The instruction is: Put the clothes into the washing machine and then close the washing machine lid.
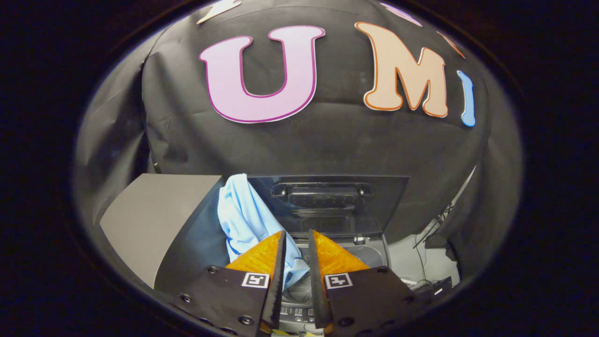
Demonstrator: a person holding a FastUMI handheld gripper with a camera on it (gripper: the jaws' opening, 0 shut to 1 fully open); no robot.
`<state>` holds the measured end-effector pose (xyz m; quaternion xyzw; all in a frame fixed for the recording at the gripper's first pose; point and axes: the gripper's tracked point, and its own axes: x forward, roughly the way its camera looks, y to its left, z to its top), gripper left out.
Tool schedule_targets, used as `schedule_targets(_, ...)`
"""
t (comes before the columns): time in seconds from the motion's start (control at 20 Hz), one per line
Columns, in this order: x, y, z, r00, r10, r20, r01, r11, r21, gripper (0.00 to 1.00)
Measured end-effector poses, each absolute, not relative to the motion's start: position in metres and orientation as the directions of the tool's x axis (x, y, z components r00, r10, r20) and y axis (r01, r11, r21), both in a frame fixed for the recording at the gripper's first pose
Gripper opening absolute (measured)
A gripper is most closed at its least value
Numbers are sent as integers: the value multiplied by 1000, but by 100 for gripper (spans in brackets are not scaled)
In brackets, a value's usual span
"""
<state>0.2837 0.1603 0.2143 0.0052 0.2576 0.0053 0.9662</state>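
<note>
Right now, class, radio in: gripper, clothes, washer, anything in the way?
Gripper part open, fingers either side of blue garment. Garment hanging above washer's open tub. Lid up. Nothing blocking the drop.

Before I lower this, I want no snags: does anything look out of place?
Yes. The light blue garment hangs bunched up high between the gripper fingers, trailing over the open washing machine, not yet inside the drum. The lid stands upright.

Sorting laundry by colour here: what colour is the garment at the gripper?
Light blue, plain. The gripper view shows the garment hanging over the open washing machine, by the gripper.
</note>
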Motion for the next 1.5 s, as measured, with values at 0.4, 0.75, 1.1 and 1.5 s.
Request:
schedule_targets(0.4, 301, 178, 203, 873, 33, -486, -32, 999, 12, 28)
schedule_targets(0.75, 319, 189, 198, 892, 45, -449, -40, 999, 20, 32)
schedule_targets(1.1, 350, 208, 181, 888, 92, -451, -46, 993, 112, 48)
schedule_targets(1.5, 398, 243, 183, 903, 152, -401, -73, 976, 205, 50)
